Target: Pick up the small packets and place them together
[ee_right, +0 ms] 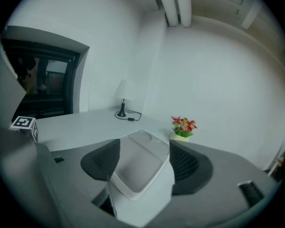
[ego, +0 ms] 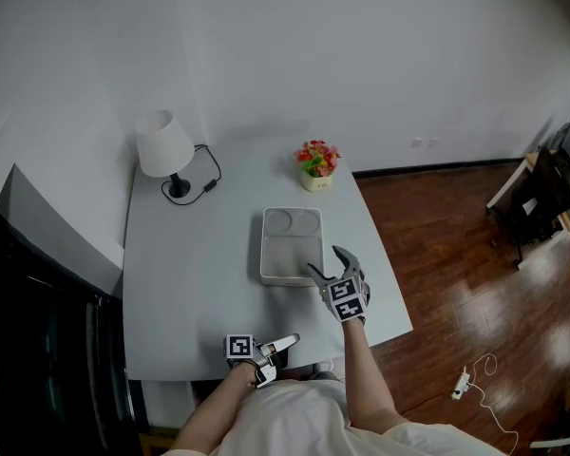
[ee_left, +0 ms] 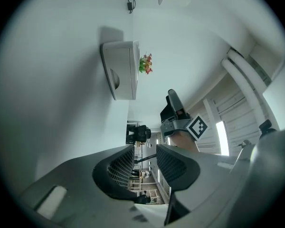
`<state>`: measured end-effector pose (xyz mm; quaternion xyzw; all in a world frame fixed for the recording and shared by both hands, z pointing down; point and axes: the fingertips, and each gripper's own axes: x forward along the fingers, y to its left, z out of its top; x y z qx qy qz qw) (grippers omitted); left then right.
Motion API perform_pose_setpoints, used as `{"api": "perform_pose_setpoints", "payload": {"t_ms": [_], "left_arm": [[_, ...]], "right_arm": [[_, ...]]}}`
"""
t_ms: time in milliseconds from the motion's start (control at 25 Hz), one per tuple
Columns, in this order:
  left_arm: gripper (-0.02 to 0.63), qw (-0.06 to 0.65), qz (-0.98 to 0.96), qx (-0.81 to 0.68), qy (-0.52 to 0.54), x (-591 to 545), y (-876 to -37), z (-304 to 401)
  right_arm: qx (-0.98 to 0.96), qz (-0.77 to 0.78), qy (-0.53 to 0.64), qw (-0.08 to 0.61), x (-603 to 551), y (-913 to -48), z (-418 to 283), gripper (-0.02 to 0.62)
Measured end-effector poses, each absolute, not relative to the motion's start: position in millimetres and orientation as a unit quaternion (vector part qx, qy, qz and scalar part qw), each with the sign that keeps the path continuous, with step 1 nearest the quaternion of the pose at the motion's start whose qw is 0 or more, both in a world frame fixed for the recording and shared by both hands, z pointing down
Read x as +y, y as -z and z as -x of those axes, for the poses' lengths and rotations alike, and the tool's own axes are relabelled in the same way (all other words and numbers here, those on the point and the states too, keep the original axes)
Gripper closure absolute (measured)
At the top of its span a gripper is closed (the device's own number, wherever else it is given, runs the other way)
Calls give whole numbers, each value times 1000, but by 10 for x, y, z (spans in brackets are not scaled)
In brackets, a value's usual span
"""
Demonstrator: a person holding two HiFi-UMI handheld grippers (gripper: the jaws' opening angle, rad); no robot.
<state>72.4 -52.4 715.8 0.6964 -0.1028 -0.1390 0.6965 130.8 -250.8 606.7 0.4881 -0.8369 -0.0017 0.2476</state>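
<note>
Looking down from the head view, a pale grey table (ego: pixel 190 293) is seen, w/ a white plastic tray (ego: pixel 290 255) laid flat near its right side. Two round dips are seen at the tray's far end; the rest is one big bare part. A white-shaded lamp (ego: pixel 163 145) on a black stand is set at the far left corner, w/ its black cord (ego: pixel 209 174) looped beside it. A small pot of red and yellow flowers (ego: pixel 316 164) is set at the far edge, just beyond the tray.

The R gripper (ego: pixel 323 257) is held over the tray's near right corner, tilted down a bit. Its jaws are spread wide & nothing is gripped. In the R gripper view the tray is framed btw. them, w/ no pad pressed on it.

The L gripper (ego: pixel 290 340) is held level at the table's near edge, pointed to the right. Its jaws are pulled close together w/ nothing btw. them.

Where the small packets are can't be told from any view.
</note>
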Motion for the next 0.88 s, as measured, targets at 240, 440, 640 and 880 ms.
{"api": "perform_pose_setpoints", "payload": {"t_ms": [240, 440, 640, 880], "left_arm": [[474, 643, -735, -158, 145, -801, -6963, -620], [474, 596, -757, -196, 183, -1077, -6761, -414], [465, 532, -798, -236, 157, -1192, -6697, -150], [446, 440, -843, -305, 55, -1233, -6774, 254]], "right_arm": [[-839, -482, -54, 246, -2416, -6463, -1289, 272], [-843, -480, -89, 228, -2360, -6601, -1260, 272], [-845, -474, -122, 218, -2295, -6791, -1247, 272], [-846, -470, -170, 189, -2187, -6976, -1173, 272]]}}
